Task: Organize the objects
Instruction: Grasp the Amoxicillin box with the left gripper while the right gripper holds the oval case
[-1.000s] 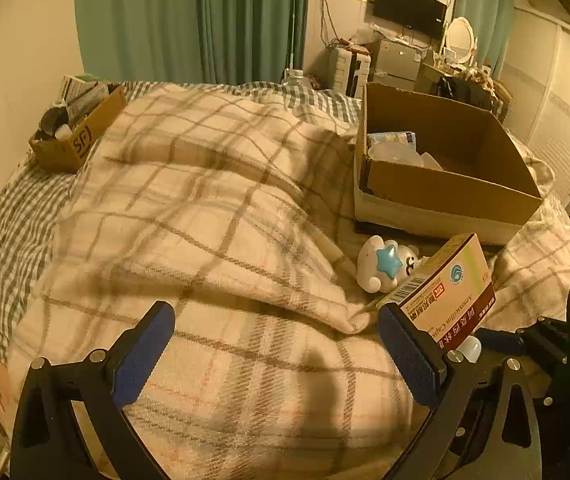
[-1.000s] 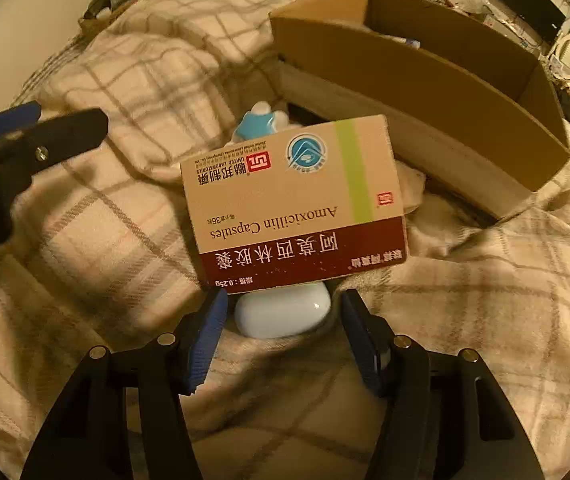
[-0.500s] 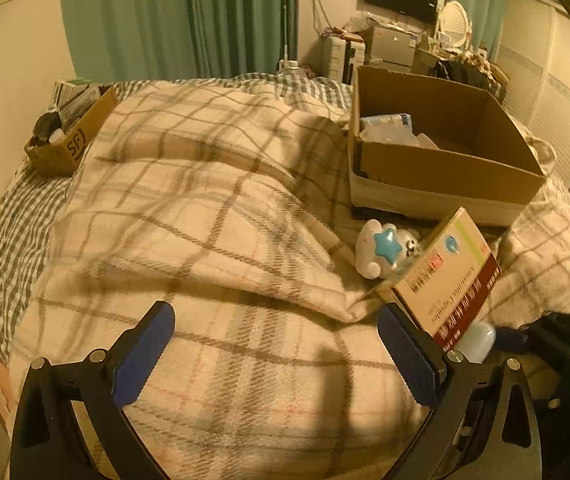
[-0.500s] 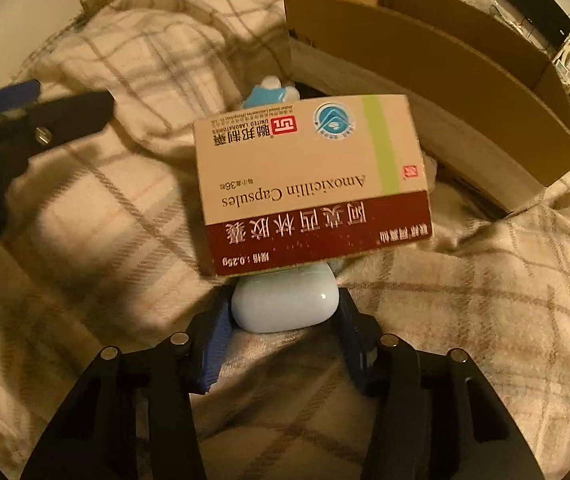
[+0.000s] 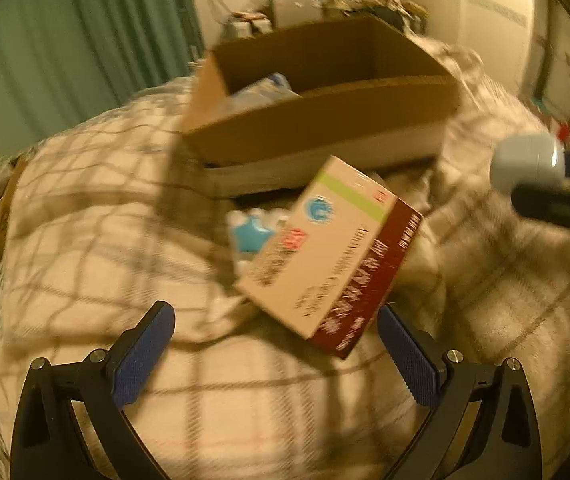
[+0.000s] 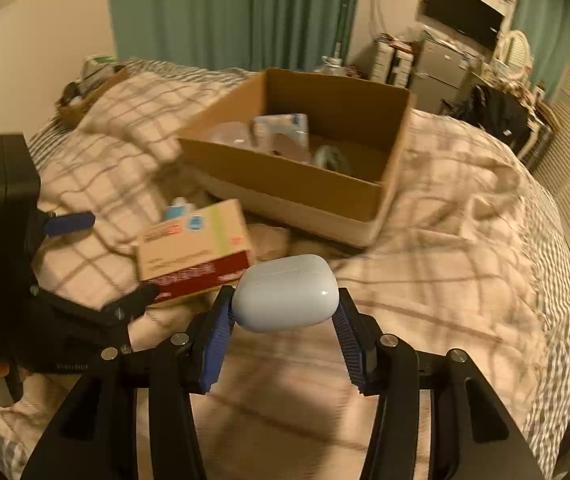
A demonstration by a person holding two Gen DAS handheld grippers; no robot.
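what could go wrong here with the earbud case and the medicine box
The smooth, rounded earbud case is pinched only at its ends by the right gripper, so it may slip out before reaching the cardboard box. The medicine box sits tilted on the rumpled blanket between the left gripper's open fingers; a closing grasp could catch one corner and twist it.

Left wrist view low and close behind the left gripper (image 5: 275,344), facing the cardboard box (image 5: 325,128) ahead, right wrist view higher behind the right gripper (image 6: 285,316), both sharing box, medicine carton (image 6: 197,248) and blanket (image 6: 445,240)
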